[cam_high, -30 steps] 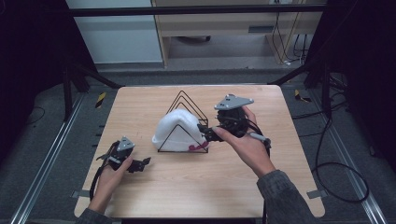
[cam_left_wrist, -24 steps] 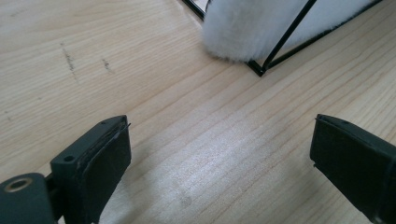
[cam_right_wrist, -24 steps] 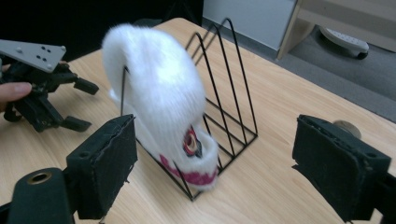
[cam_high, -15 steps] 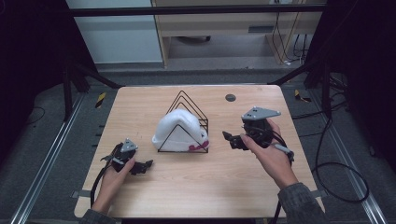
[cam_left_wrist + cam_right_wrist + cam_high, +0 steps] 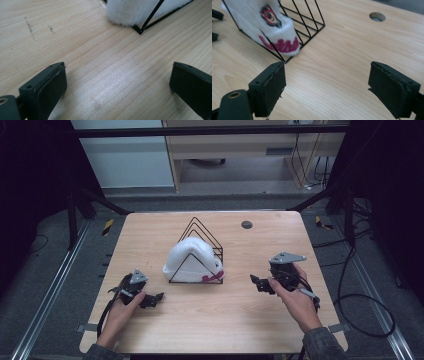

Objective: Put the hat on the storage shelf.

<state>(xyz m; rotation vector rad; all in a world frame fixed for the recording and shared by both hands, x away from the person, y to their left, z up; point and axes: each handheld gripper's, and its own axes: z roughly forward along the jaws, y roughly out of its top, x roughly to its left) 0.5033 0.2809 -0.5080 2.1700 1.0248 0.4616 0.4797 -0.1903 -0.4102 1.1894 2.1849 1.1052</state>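
A white plush toy (image 5: pixel 192 260) sits wedged in a black wire rack (image 5: pixel 200 251) at the middle of the wooden table (image 5: pixel 220 320), and from my remote seat I read that as the main placing already done: the toy rests inside the triangular frames, its pink stitched mouth and red eye poking out at the rack's near right corner. I hold the left gripper (image 5: pixel 150 299) low over the table, near the rack's left front corner but apart from it, jaws wide apart with nothing between them; its own camera shows bare wood between the pads and the toy's white fur (image 5: pixel 140 11) just ahead. My right gripper (image 5: pixel 259 284) hangs to the right of the rack, well clear of it, jaws likewise spread and empty, with the toy's face (image 5: pixel 275 27) in front and to the left of them. As I judge it, little is left beyond perhaps seating the toy more squarely, since part of it bulges past the wire at the front. The rack's thin bars are what stand in my way: any fresh grip on the plush means threading a jaw between them or coming in from the open corner. A small round hole (image 5: pixel 246 224) marks the table's far side, well away from the work.
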